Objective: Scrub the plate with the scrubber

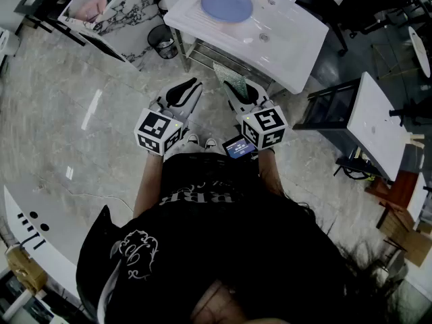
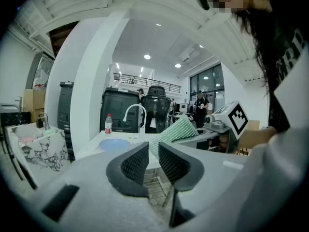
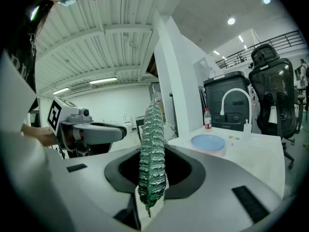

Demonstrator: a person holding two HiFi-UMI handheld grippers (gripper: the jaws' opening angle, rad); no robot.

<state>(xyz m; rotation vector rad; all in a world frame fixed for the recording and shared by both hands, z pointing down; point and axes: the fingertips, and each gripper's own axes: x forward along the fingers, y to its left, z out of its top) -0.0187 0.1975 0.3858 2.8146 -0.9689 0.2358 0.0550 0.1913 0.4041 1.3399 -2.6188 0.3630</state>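
A light blue plate (image 1: 227, 5) lies in the white sink table (image 1: 297, 52) ahead of me, also visible in the left gripper view as the plate (image 2: 114, 144) and in the right gripper view as the plate (image 3: 208, 142). My right gripper (image 1: 231, 90) is shut on a green scrubber (image 1: 234, 82), which stands on edge between its jaws (image 3: 152, 153). My left gripper (image 1: 189, 90) is shut with nothing between its pads (image 2: 138, 161). Both grippers hang side by side at waist height, short of the table's near edge. From the left gripper view the scrubber (image 2: 176, 132) shows to the right.
A black mesh waste bin (image 1: 163, 40) stands on the floor left of the sink table. A white faucet (image 2: 133, 112) and a water bottle (image 2: 108, 123) stand at the table's far side. A white side table (image 1: 374, 123) is to the right, a marble-patterned stand (image 1: 108, 5) to the left.
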